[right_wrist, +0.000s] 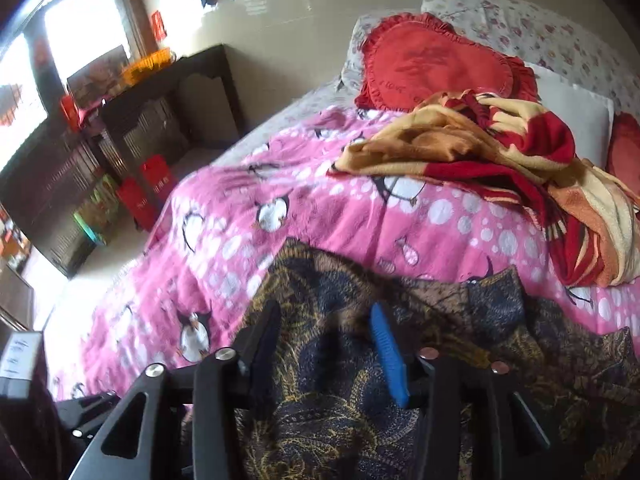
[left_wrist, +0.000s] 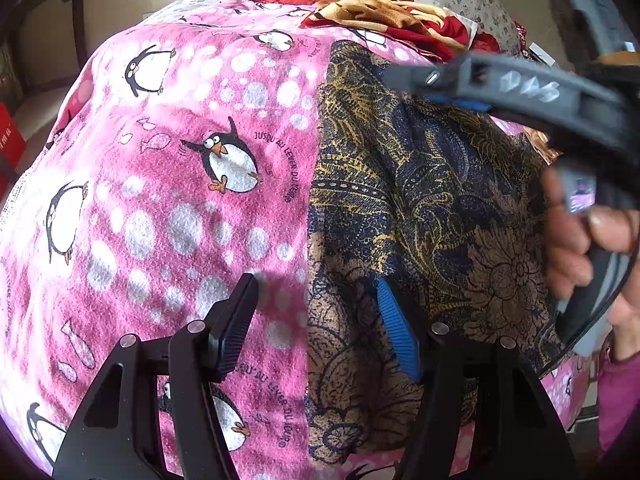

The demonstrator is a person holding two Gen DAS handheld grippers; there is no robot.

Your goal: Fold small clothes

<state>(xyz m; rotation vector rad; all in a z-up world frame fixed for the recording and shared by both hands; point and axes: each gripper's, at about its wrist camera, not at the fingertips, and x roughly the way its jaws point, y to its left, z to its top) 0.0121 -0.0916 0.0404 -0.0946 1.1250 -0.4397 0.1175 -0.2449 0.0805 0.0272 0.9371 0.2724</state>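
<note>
A dark navy and gold patterned garment lies flat on the pink bed cover, its left edge running straight down the left wrist view. My left gripper stands open over that edge, one finger above the pink cover and the blue-padded finger above the cloth, with nothing pinched. In the right wrist view the same garment spreads below my right gripper, which is open above it, pads clear of the cloth. The right gripper's body also crosses the left view's upper right, held by a hand.
A pink penguin-print blanket covers the bed. A crumpled red and orange blanket and a red heart cushion lie toward the head. A dark wooden cabinet and red bags stand on the floor at the left.
</note>
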